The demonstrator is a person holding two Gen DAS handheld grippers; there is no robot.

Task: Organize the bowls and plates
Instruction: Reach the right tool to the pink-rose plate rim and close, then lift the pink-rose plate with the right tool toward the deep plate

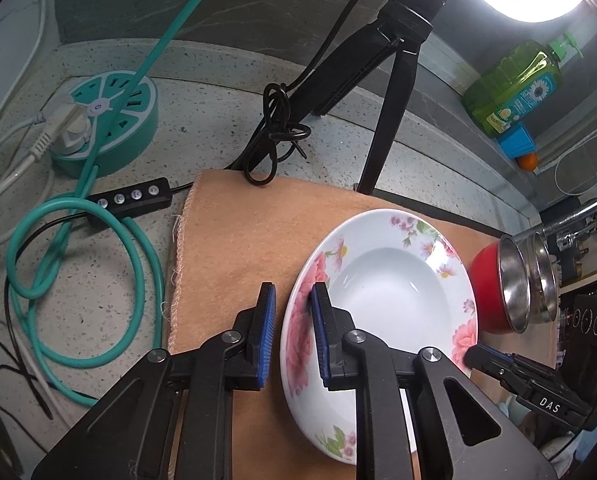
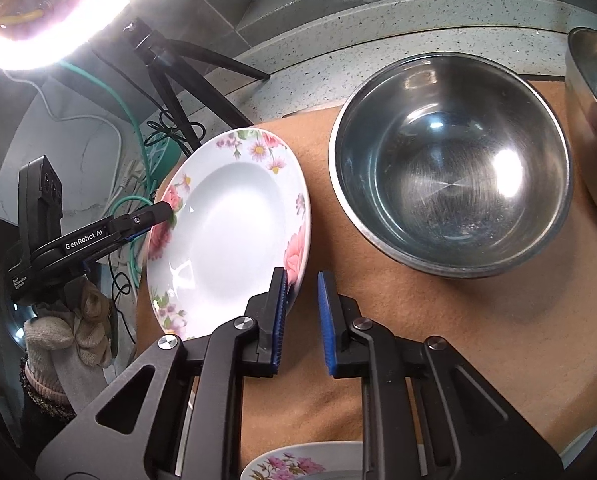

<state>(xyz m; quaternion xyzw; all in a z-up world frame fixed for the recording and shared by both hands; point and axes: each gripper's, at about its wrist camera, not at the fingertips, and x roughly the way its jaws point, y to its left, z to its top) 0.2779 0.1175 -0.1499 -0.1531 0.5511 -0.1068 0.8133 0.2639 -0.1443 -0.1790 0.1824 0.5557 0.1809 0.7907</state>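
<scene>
The white floral-rimmed ceramic plate point(image 2: 234, 232) is held on the tan cloth point(image 2: 438, 320), beside the stainless steel bowl point(image 2: 450, 168). Its left rim is pinched by the left hand-held gripper point(image 1: 292, 308), its right rim by the narrow-jawed right hand-held gripper point(image 2: 302, 292).

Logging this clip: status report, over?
Left gripper and right gripper clamped on opposite rims of floral plate. Steel bowl beside it, not touching.

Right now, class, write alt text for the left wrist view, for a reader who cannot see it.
The left gripper pinches the left rim of a floral plate on a tan cloth, and the right gripper grips its right rim. Steel bowls sit further right.
</scene>
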